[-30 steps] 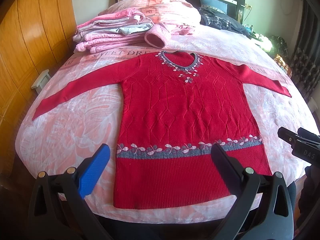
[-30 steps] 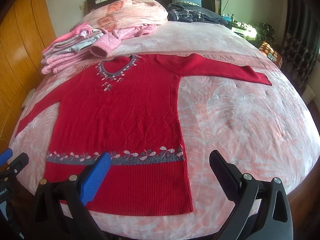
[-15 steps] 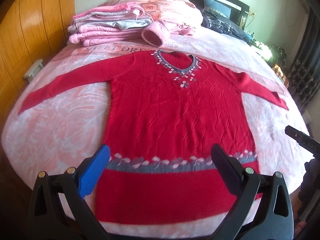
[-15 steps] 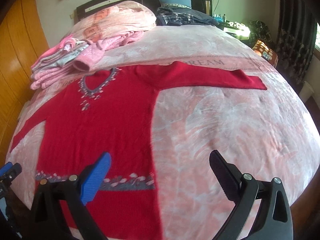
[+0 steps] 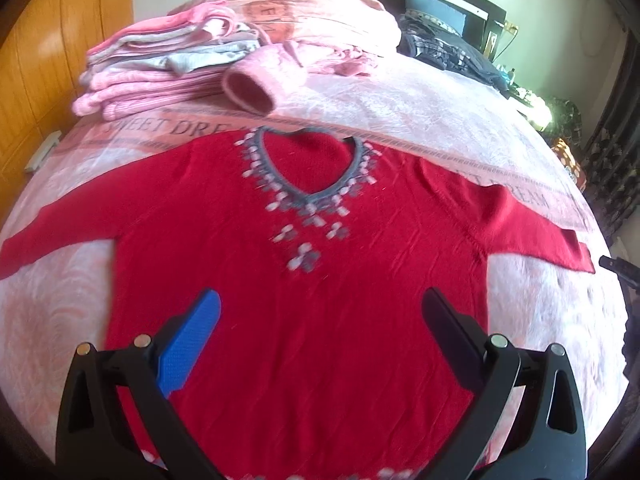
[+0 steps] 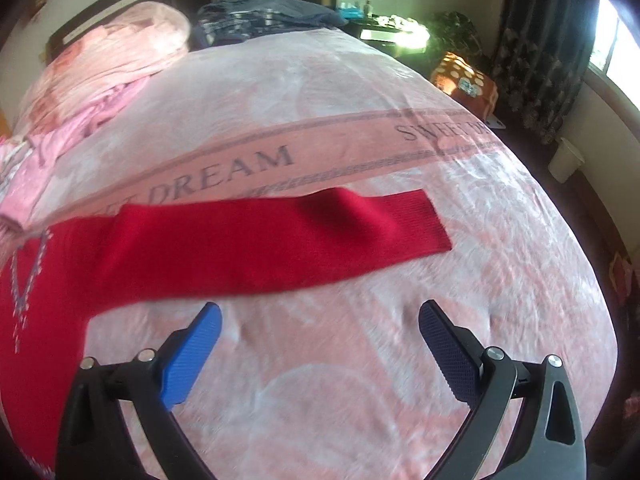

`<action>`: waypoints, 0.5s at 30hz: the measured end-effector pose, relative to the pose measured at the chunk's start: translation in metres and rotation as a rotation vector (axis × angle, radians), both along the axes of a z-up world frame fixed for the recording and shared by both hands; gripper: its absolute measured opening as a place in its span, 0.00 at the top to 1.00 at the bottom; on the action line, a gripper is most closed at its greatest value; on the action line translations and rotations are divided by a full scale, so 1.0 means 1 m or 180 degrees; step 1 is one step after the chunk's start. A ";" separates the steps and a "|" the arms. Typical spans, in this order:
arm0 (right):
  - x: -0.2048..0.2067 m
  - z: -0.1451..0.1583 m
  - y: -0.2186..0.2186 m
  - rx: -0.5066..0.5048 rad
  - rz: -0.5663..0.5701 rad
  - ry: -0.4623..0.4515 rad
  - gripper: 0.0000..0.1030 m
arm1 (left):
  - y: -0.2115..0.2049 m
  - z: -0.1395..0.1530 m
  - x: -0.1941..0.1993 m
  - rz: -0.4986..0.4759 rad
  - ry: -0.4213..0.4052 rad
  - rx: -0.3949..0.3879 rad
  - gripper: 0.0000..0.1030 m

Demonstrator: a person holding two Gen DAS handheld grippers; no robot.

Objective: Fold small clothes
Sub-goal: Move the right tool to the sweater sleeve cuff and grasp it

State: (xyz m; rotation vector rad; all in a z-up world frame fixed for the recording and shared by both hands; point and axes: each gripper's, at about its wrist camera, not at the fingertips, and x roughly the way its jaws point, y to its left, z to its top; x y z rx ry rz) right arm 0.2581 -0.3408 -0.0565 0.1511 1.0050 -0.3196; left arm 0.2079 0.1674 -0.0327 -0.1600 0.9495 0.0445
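A red knitted sweater (image 5: pixel 304 312) with a grey flowered neckline (image 5: pixel 308 184) lies flat, front up, on the pink bed cover (image 5: pixel 420 120), both sleeves spread out. My left gripper (image 5: pixel 320 304) hovers open above the sweater's chest, nothing between its fingers. In the right wrist view the sweater's right sleeve (image 6: pixel 280 236) stretches across the cover, its cuff (image 6: pixel 424 220) pointing right. My right gripper (image 6: pixel 320 316) is open just below that sleeve, over bare cover, holding nothing. The sweater's hem is mostly hidden behind the left gripper.
A stack of folded pink and grey clothes (image 5: pixel 168 68) sits at the head of the bed on the left, with a pink rolled sleeve (image 5: pixel 256 84) beside it. Dark clothes (image 5: pixel 452 48) lie by the headboard. A wooden wardrobe (image 5: pixel 52 52) stands left; an orange bag (image 6: pixel 464 80) and white bin (image 6: pixel 566 158) right.
Both grippers have moved forward over the bed. The left now hangs above the sweater's chest instead of its hem; the right has swung right, toward the right sleeve. Both stay open.
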 end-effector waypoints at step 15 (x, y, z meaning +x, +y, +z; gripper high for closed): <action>0.075 -0.089 -0.143 0.0626 -0.0392 0.0536 0.19 | -0.043 -0.049 0.040 -0.0187 0.0193 0.0213 0.03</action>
